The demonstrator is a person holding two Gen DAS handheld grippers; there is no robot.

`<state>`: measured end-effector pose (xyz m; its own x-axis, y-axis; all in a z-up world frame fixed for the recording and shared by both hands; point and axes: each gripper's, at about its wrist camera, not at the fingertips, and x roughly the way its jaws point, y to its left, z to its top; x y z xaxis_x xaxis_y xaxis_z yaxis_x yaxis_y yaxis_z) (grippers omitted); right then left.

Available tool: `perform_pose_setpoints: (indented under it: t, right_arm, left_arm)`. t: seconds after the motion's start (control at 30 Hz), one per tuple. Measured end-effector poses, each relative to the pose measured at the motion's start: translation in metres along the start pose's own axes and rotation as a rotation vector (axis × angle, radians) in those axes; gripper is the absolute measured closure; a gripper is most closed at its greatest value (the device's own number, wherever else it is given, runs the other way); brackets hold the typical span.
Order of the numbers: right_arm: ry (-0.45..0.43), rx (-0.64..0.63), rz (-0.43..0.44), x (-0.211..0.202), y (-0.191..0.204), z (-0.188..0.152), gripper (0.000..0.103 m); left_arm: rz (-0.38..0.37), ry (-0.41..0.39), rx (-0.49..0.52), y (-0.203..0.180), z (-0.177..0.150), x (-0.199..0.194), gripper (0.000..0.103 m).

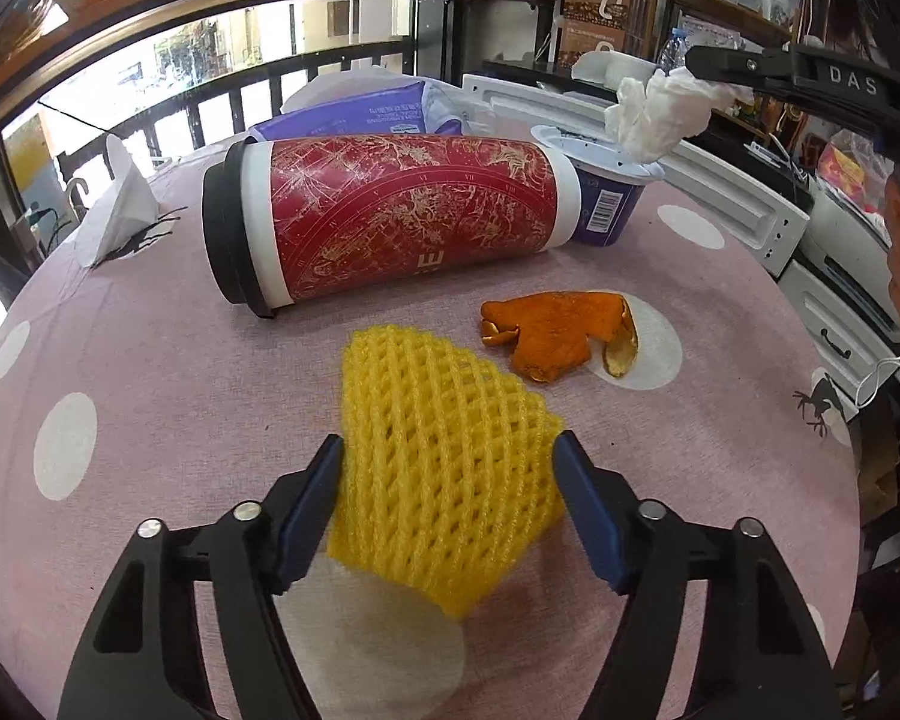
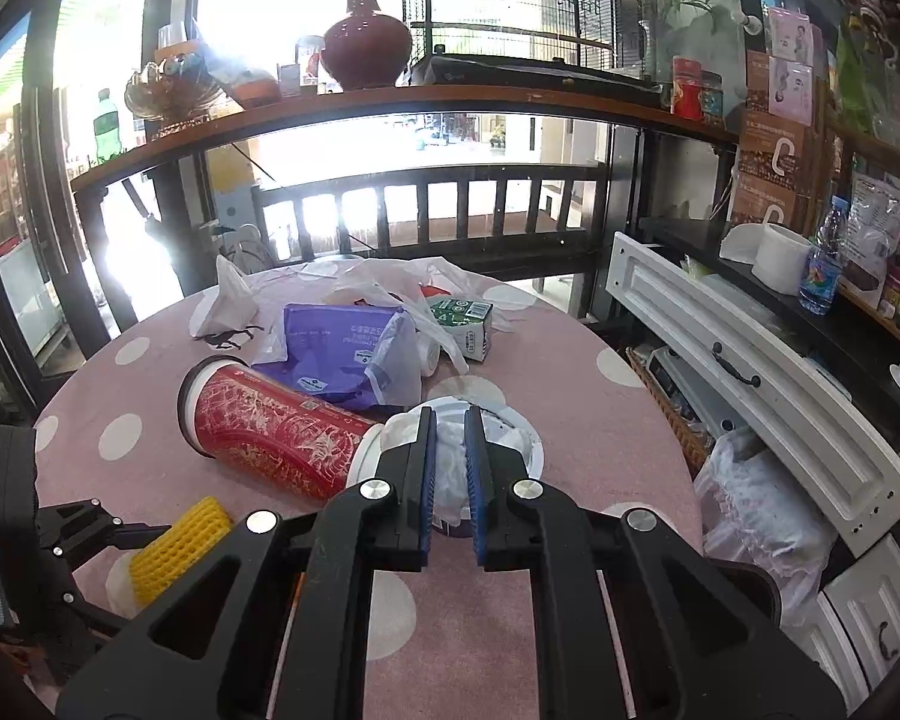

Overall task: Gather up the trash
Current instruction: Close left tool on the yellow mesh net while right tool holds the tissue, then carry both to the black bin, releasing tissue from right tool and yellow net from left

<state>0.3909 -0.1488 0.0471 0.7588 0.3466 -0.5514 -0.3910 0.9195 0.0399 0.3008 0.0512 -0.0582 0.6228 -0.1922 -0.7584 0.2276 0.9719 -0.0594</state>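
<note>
A yellow foam fruit net (image 1: pixel 444 456) lies on the pink dotted tablecloth (image 1: pixel 150 372). My left gripper (image 1: pixel 447 450) has its blue pads pressed against both sides of the net. The net (image 2: pixel 180 546) also shows in the right wrist view, at the lower left. A crumpled white tissue (image 1: pixel 660 108) hangs just above a blue yogurt cup (image 1: pixel 606 204), with my right gripper (image 1: pixel 699 66) shut on it. In the right wrist view the tissue (image 2: pixel 450 468) is pinched between the closed fingers of my right gripper (image 2: pixel 450 414). An orange peel (image 1: pixel 558 330) lies beyond the net.
A red tumbler (image 1: pixel 402 216) with a black lid lies on its side mid-table. Behind it are a purple packet (image 2: pixel 342 348), a plastic bag (image 2: pixel 390 276), a green carton (image 2: pixel 465 324) and another tissue (image 1: pixel 120 204). White cabinet doors (image 2: pixel 750 372) lean at the table's right.
</note>
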Motion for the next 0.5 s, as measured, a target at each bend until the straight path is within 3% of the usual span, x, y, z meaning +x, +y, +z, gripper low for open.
perform_pose_setpoints:
  t: [0.03,0.13,0.37,0.5]
  right_arm:
    - [0.000,0.000,0.001,-0.002,-0.001,-0.001,0.093]
    - [-0.007,0.004,-0.001,-0.006,-0.002,-0.005,0.093]
    - [-0.004,0.017,0.015,-0.018,-0.003,-0.016,0.093]
    - [-0.012,0.026,0.026,-0.029,-0.006,-0.025,0.093]
  left_arm:
    - [-0.002,-0.008,-0.003,-0.001,0.000,-0.001,0.051]
    - [-0.028,-0.020,-0.010,-0.006,-0.001,-0.002,0.067]
    - [-0.003,-0.055,-0.009,-0.011,-0.001,-0.008,0.080]
    - [0.020,-0.083,-0.019,-0.011,-0.001,-0.019,0.081]
